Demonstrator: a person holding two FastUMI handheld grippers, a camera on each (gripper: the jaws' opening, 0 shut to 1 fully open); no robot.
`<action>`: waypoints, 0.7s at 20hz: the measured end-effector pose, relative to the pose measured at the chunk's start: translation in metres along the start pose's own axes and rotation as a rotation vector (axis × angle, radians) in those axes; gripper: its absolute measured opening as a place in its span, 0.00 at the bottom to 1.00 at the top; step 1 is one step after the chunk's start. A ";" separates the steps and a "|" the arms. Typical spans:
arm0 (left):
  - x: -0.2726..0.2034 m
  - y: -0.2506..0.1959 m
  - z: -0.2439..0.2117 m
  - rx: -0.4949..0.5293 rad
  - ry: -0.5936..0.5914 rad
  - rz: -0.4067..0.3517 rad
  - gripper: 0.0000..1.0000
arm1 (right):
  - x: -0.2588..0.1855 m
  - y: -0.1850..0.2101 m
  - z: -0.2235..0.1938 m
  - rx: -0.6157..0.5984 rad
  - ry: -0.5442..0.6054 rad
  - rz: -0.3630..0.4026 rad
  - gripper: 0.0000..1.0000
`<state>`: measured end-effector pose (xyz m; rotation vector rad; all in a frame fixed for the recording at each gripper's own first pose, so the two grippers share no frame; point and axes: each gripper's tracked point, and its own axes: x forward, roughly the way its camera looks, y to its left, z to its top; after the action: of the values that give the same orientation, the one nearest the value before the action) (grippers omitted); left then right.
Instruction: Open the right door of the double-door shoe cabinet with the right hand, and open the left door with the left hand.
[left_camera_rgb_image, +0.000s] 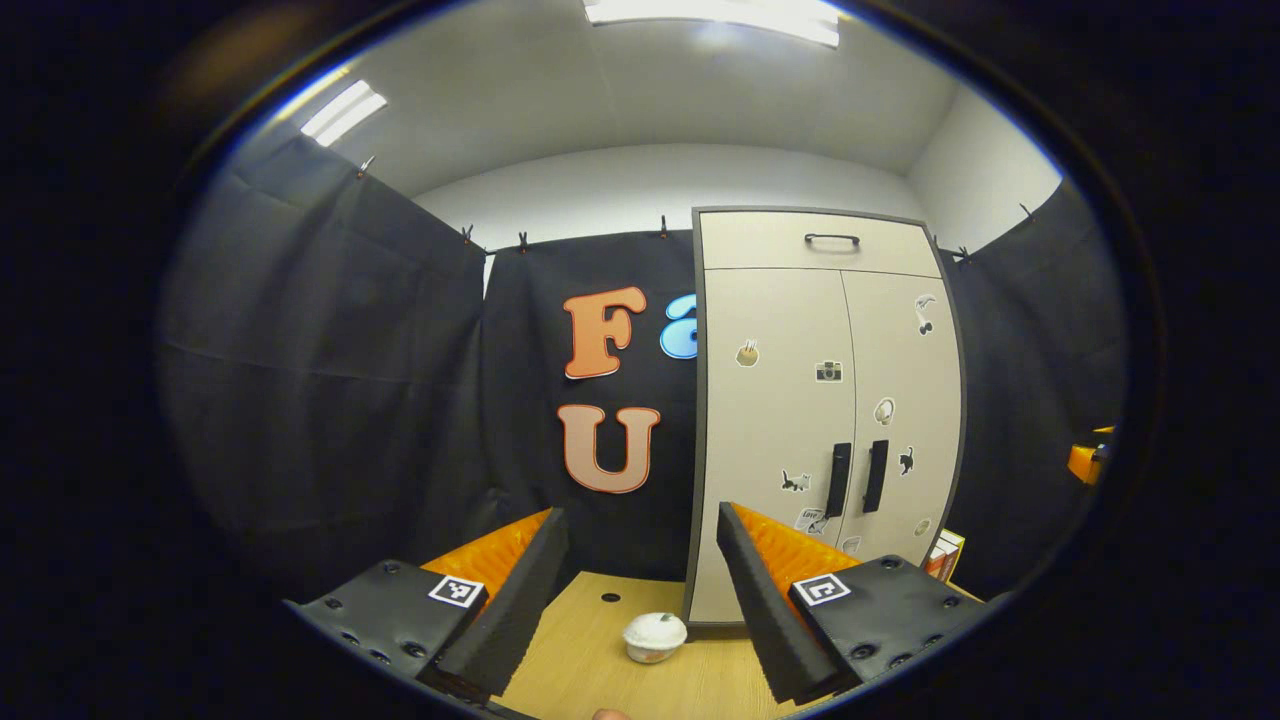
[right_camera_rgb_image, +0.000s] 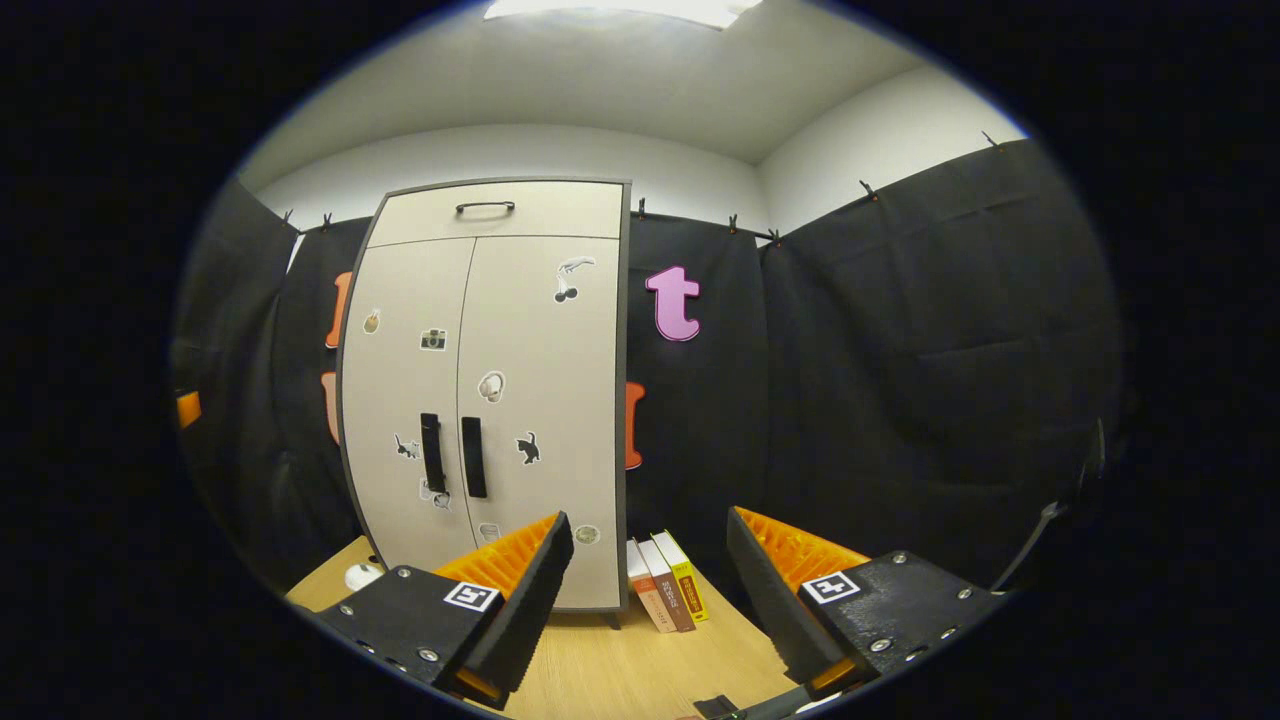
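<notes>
A beige double-door shoe cabinet (left_camera_rgb_image: 790, 400) (right_camera_rgb_image: 530, 400) stands on a wooden table, both doors closed, stickers scattered over them. Two vertical black handles sit side by side at the middle seam: the left door's handle (left_camera_rgb_image: 838, 479) (right_camera_rgb_image: 431, 452) and the right door's handle (left_camera_rgb_image: 875, 475) (right_camera_rgb_image: 473, 457). My left gripper (left_camera_rgb_image: 642, 535) is open, well short of the cabinet and off to its left. My right gripper (right_camera_rgb_image: 648, 535) is open too, some way back and aimed past the cabinet's right edge. At the far right of the left gripper view a bit of the right gripper (left_camera_rgb_image: 1088, 460) shows.
A drawer with a black handle (left_camera_rgb_image: 832, 240) (right_camera_rgb_image: 485, 208) tops the cabinet. A small white bowl (left_camera_rgb_image: 655, 636) (right_camera_rgb_image: 362, 575) sits on the table (left_camera_rgb_image: 600, 660) left of the cabinet. Three books (right_camera_rgb_image: 665, 592) (left_camera_rgb_image: 944, 555) lean by its right foot. Black cloth walls surround the booth.
</notes>
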<state>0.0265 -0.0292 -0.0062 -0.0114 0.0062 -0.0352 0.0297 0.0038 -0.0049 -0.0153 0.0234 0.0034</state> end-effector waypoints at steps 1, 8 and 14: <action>0.000 0.000 -0.001 0.003 0.002 -0.001 0.96 | 0.001 0.005 -0.001 -0.002 0.001 0.006 0.94; -0.003 0.004 -0.005 0.000 0.008 0.008 0.96 | 0.026 0.046 -0.012 -0.012 0.013 0.066 0.94; -0.009 0.021 -0.007 0.007 0.013 0.044 0.96 | 0.063 0.087 -0.022 0.002 0.025 0.105 0.94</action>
<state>0.0183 -0.0084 -0.0130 -0.0043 0.0192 0.0084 0.0918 0.0903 -0.0294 -0.0116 0.0494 0.1083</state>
